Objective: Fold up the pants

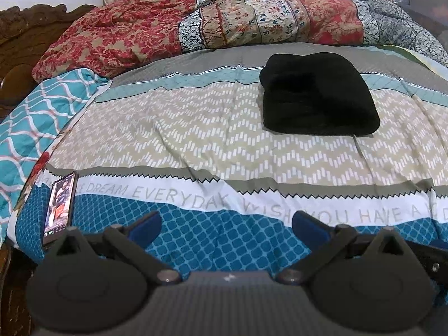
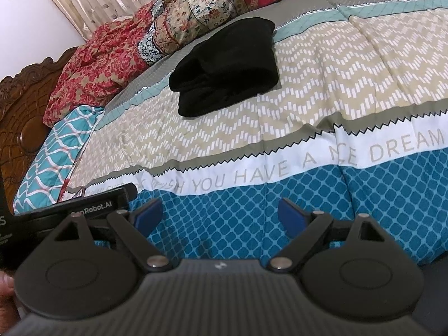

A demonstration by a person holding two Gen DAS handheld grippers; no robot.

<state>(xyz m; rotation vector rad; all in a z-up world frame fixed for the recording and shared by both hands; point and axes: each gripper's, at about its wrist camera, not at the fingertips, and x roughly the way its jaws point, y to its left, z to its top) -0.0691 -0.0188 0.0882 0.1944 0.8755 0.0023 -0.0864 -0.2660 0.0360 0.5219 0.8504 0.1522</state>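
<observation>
Two grippers are hovering low over the near edge of the bed, each with its jaws spread wide and holding nothing. Blue pads are facing each other across the left gripper (image 1: 225, 225) and the right gripper (image 2: 221, 215), whose black arms are matte and ribbed at the base. Just left of the left gripper, a phone (image 1: 60, 205) is lying on the quilt with its screen glowing. Beneath both, the quilted bedspread (image 1: 196, 128) is showing teal lattice, a white lettered band and beige chevrons. Farther out, the black pants (image 1: 317, 93) are sitting folded into a thick, soft, roughly rectangular bundle on the beige and grey bands, long axis running away from the grippers. Beyond them, a crumpled red floral blanket (image 1: 117, 33) is heaping against the carved wooden headboard (image 2: 25, 98).
</observation>
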